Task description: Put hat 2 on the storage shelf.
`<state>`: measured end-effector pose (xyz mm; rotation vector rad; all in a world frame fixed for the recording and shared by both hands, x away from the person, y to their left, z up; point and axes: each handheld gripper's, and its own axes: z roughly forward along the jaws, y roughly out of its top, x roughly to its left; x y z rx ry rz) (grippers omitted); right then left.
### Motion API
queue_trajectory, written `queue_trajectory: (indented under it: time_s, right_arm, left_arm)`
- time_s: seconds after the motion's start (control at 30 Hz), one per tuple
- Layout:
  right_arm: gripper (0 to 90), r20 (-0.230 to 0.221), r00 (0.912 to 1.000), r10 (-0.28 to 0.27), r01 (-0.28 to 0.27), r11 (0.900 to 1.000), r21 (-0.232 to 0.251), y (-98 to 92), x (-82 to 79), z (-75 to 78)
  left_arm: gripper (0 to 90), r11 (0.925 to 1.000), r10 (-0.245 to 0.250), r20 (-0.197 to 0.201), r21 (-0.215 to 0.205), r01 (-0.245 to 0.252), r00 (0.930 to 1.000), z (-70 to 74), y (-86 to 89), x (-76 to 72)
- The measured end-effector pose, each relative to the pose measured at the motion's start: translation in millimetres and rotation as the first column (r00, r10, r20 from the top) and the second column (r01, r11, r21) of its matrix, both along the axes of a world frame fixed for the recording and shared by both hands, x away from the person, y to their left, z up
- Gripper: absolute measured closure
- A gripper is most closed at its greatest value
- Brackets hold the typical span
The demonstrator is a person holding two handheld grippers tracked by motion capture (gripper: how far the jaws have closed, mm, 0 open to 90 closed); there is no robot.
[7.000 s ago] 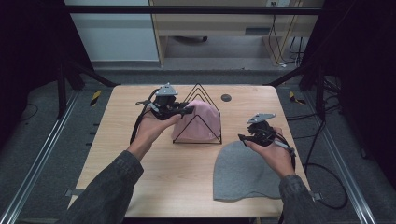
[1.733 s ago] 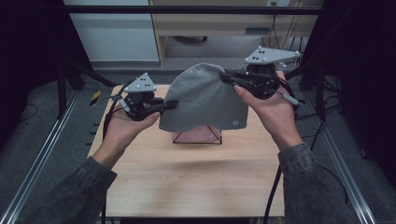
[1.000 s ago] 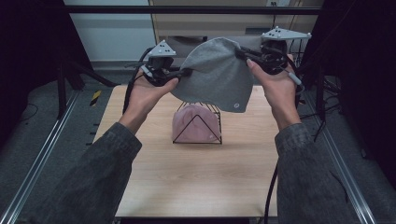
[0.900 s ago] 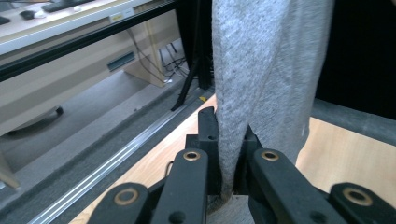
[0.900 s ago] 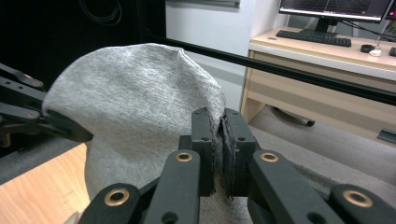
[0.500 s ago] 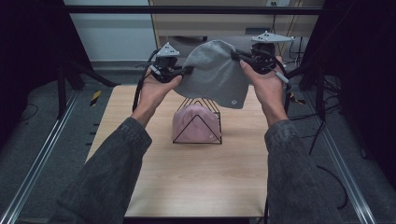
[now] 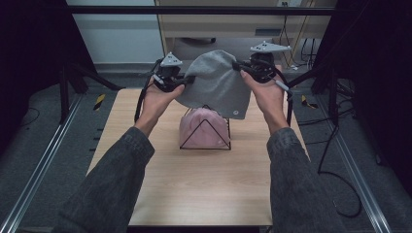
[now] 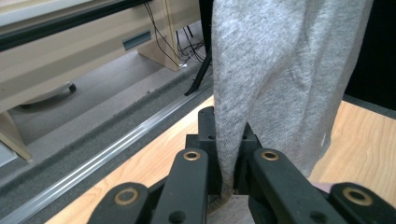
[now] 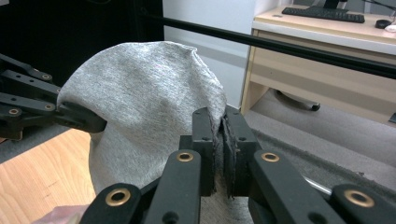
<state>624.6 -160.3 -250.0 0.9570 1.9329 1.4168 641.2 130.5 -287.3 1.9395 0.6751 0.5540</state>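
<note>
Two tongs hold one grey hat [image 7: 216, 83] up in the air, above the far edge of the surface [image 7: 194, 184]. The left tongs [image 7: 187, 80] pinch the left side of the hat. In the left gripper view, the two black jaws are closed tight on a fold of the grey cloth, and the hat [image 8: 280, 79] hangs up and away from them. A hand [image 7: 158, 99] grips these tongs from below.

The hat is spread out between the two tongs. Its round top points up and its open end hangs down. A small white round tag [image 7: 234, 113] sits near its lower edge.

Under the hat, near the middle of the far edge of the surface, stands a black wire stand [image 7: 206, 130] with a pink hat [image 7: 201, 127] on it. The grey hat hangs just above it.

The right tongs [image 7: 241, 68] pinch the right side of the grey hat. In the right gripper view, the jaws are closed on the edge of the cloth, and the left tongs [image 9: 95, 125] show farther off on the other side of the hat [image 9: 140, 102]. The right hand [image 7: 265, 97] holds these tongs.
</note>
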Motion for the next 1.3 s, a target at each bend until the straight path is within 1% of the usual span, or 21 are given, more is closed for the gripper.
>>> queue_trajectory:
  time_s: [0.13,0.2,0.27,0.33,0.4,0.57,0.6,0.7,0.73,0.77,0.8,0.9,1.0,1.07,1.1,1.17,1.23,1.3]
  right_arm:
    - [84.8,-0.006,1.0000,0.003,-0.003,1.000,0.000,2.0,-0.1,-3.2]
    - [84.8,-0.013,0.9999,0.006,-0.006,1.000,0.002,2.9,-0.4,-5.7]
    - [84.8,-0.023,0.9997,0.008,-0.008,1.000,-0.001,4.9,-1.0,-9.3]
    - [84.8,-0.024,0.9997,0.011,-0.011,1.000,-0.002,5.2,-1.2,-10.1]
    - [84.8,-0.028,0.9995,0.018,-0.018,1.000,0.003,7.0,-2.4,-12.9]
    - [84.8,-0.040,0.9989,0.026,-0.026,1.000,-0.007,10.3,-3.1,-18.7]
    - [84.8,-0.043,0.9986,0.030,-0.030,1.000,-0.004,11.0,-3.1,-20.5]
    - [84.8,-0.055,0.9978,0.037,-0.038,0.999,-0.007,12.5,-3.1,-24.4]
    - [84.8,-0.063,0.9971,0.043,-0.043,0.999,-0.011,13.9,-2.9,-29.2]
    - [84.8,-0.063,0.9971,0.043,-0.043,0.999,-0.011,13.9,-2.9,-29.2]
    - [84.8,-0.066,0.9969,0.044,-0.045,0.999,-0.011,14.3,-2.8,-31.0]
    - [84.9,-0.080,0.9958,0.044,-0.045,0.999,-0.010,16.0,-3.6,-39.3]
    - [84.9,-0.087,0.9949,0.052,-0.053,0.999,-0.007,17.6,-5.2,-46.9]
    - [84.9,-0.090,0.9945,0.055,-0.055,0.998,-0.007,18.1,-5.9,-48.9]
    - [84.9,-0.093,0.9940,0.058,-0.059,0.998,-0.005,18.9,-6.2,-49.7]
    - [84.9,-0.096,0.9935,0.062,-0.063,0.998,-0.008,20.5,-6.5,-51.0]
    - [84.9,-0.098,0.9931,0.064,-0.065,0.998,-0.009,22.3,-6.8,-51.8]
    - [84.9,-0.097,0.9930,0.067,-0.069,0.998,-0.010,23.3,-7.0,-52.1]
  left_arm:
    - [86.5,0.9999,-0.004,-0.014,0.013,0.005,0.9999,-5.6,2.8,-2.4]
    - [86.5,0.9999,-0.008,-0.020,0.011,0.009,0.9998,-8.6,3.8,-3.8]
    - [86.5,0.9998,-0.010,-0.024,0.017,0.010,0.9997,-11.5,4.6,-6.1]
    - [86.5,0.9998,-0.005,-0.023,0.021,0.006,0.9997,-12.4,5.6,-7.3]
    - [86.5,0.9999,0.001,-0.024,0.014,-0.001,0.9997,-15.2,8.4,-7.8]
    - [86.5,1.0000,0.006,-0.045,-0.001,-0.006,0.9990,-23.3,13.6,-8.4]
    - [86.5,1.0000,0.005,-0.042,0.000,-0.005,0.9991,-24.7,14.1,-8.6]
    - [86.5,1.0000,0.004,-0.052,0.001,-0.004,0.9986,-30.2,15.6,-9.9]
    - [86.5,1.0000,0.003,-0.058,0.004,-0.003,0.9983,-33.7,16.9,-10.4]
    - [86.5,1.0000,0.003,-0.058,0.004,-0.003,0.9983,-33.7,16.9,-10.4]
    - [86.5,1.0000,0.008,-0.070,-0.001,-0.008,0.9975,-36.4,17.9,-11.0]
    - [86.5,0.9999,0.006,-0.083,-0.008,-0.006,0.9965,-42.5,20.2,-13.0]
    - [86.5,1.0000,0.001,-0.091,-0.003,-0.001,0.9959,-48.2,21.7,-15.2]
    - [86.5,0.9999,0.005,-0.095,-0.010,-0.006,0.9955,-52.9,23.4,-17.5]
    - [86.4,0.9999,0.005,-0.095,-0.010,-0.006,0.9955,-52.9,23.4,-17.5]
    - [86.4,0.9998,0.005,-0.105,-0.018,-0.007,0.9944,-57.9,25.0,-20.3]
    - [86.4,0.9999,0.005,-0.107,-0.009,-0.006,0.9943,-59.8,26.2,-21.5]
    - [86.4,0.9999,0.007,-0.110,-0.014,-0.009,0.9939,-60.2,27.4,-21.6]
